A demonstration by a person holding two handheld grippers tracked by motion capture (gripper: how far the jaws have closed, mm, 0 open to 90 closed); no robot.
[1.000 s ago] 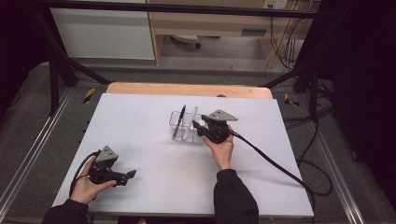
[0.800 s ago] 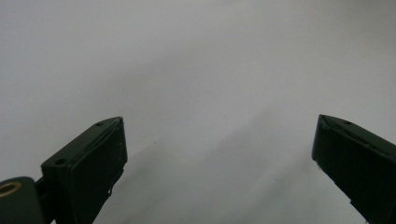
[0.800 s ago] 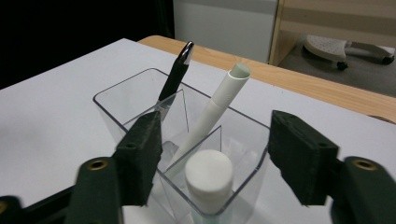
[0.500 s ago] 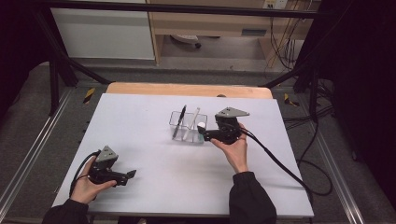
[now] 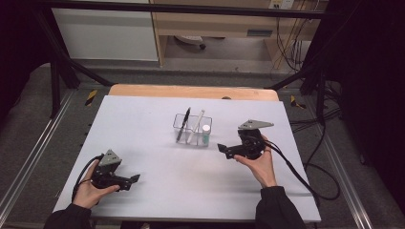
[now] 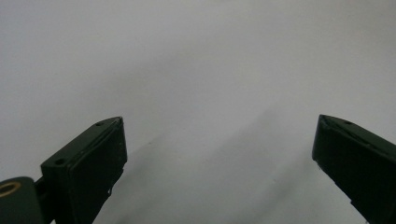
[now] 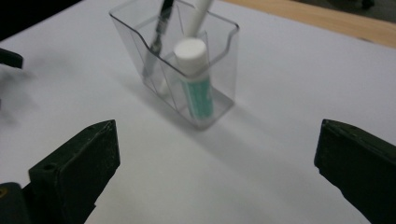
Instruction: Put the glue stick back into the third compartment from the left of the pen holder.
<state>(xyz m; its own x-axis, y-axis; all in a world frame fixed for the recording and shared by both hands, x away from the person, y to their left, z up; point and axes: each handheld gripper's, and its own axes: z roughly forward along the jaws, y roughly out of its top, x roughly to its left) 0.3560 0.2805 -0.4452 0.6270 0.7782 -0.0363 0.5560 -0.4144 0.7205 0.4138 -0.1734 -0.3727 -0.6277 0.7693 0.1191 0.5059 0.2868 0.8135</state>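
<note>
The right gripper point(image 5: 223, 149), jaws just spread wide and empty, sits just beside the clear plastic organiser point(image 7: 219, 100). The green glue stick with white cap point(image 7: 196, 79) stands upright ahead, probably just released. The left gripper point(image 5: 135, 178), also spread, lies well apart.

No text, label, brand or number can be read. The green-and-white tube point(image 7: 198, 91) in the clear holder point(image 7: 219, 60) bears a printed wrap, but it is too blurred to make out. The yellow-and-black striped markers point(image 5: 90, 97) on the floor carry only a pattern, no lettering.
</note>
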